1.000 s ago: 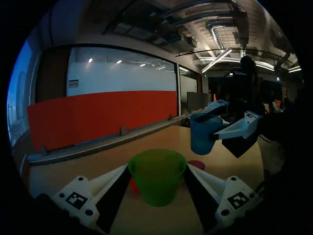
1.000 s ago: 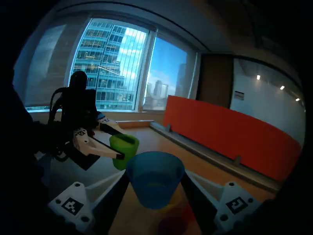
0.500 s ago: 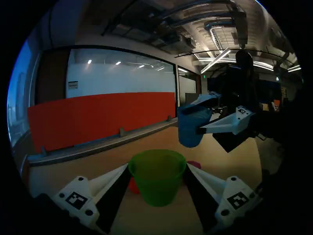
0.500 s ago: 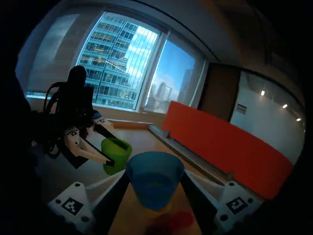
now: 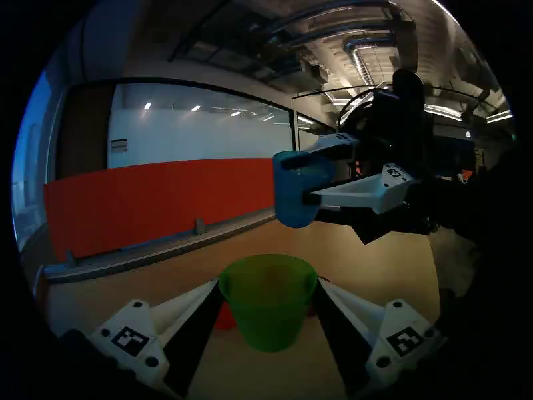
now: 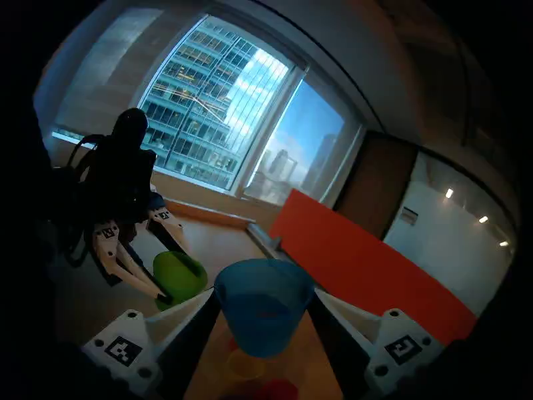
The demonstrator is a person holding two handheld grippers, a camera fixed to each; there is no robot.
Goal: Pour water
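Note:
A green cup [image 5: 268,300] sits upright between the fingers of my left gripper [image 5: 268,303], which is shut on it above a wooden table [image 5: 373,260]. Higher up and slightly right, a blue cup [image 5: 296,188] hangs in the other gripper [image 5: 313,177], a little tilted. In the right gripper view that blue cup [image 6: 263,315] holds some water, and my right gripper [image 6: 263,320] is shut on it. Lower left there, the green cup [image 6: 177,276] shows in the left gripper [image 6: 166,277].
Red cups [image 5: 225,316] stand on the table behind the green cup. A yellow cup [image 6: 244,364] and a red one [image 6: 276,389] lie below the blue cup. An orange partition [image 5: 160,200] runs along the table's far edge. Large windows [image 6: 220,133] lie behind the left gripper.
The blue cup has risen and moved left, closer to a spot above the green cup, tilting as it went. The green cup has stayed where it was.

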